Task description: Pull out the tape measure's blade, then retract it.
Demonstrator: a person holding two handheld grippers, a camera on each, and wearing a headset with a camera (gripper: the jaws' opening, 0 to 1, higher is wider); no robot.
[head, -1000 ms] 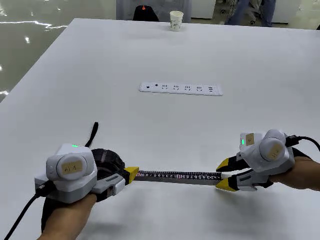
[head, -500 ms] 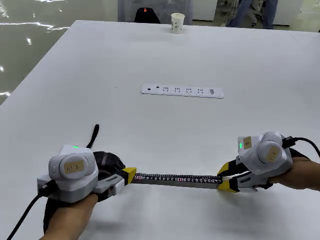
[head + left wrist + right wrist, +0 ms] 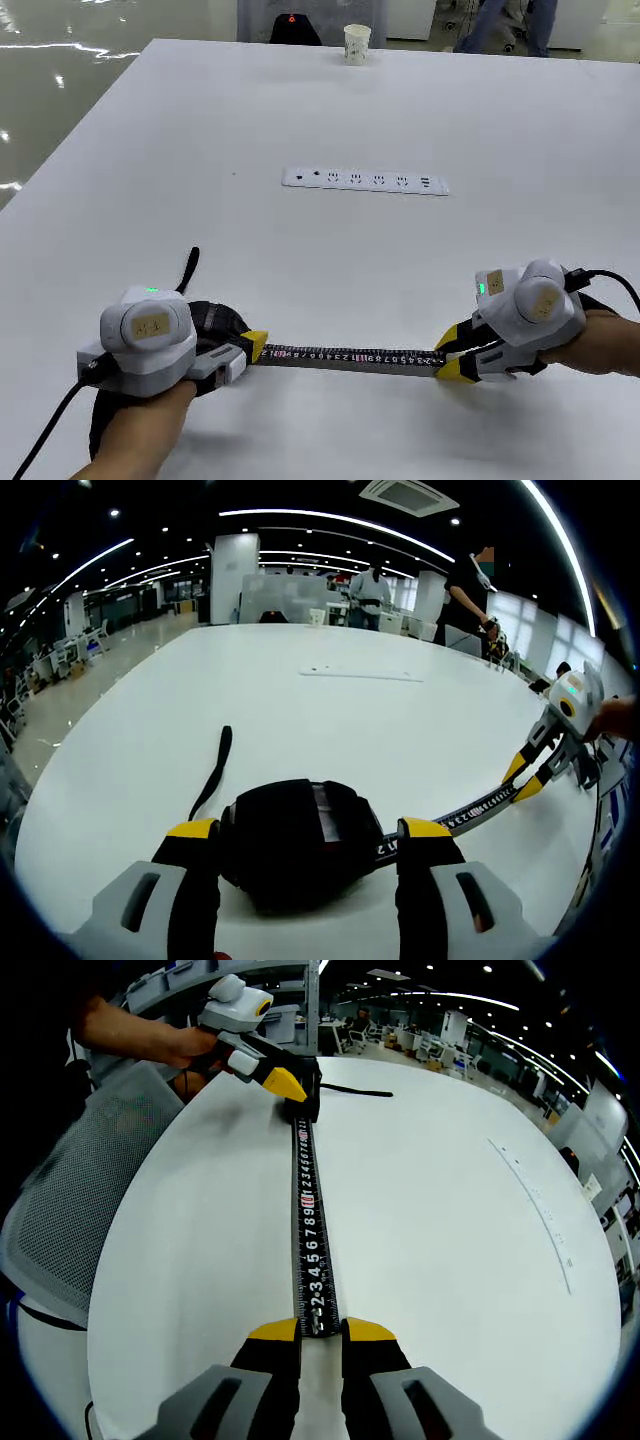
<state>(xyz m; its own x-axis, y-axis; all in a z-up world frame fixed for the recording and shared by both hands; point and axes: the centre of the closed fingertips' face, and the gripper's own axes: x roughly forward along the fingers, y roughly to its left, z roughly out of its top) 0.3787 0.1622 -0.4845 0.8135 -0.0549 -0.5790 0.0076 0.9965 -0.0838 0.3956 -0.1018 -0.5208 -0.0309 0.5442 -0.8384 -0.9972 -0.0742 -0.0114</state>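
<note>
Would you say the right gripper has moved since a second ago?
No: the right gripper, shut on the blade, sits unchanged below the power strip.

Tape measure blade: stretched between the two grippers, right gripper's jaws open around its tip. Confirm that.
Not open: the right gripper view shows the jaws of the right gripper shut on the blade at its tip. The blade does stretch between it and the left gripper, which grips the case.

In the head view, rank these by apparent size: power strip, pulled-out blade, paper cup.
1. power strip and blade: alike in length, so unranked; the strip lies farther off.
2. paper cup: smallest, though farthest.
</note>
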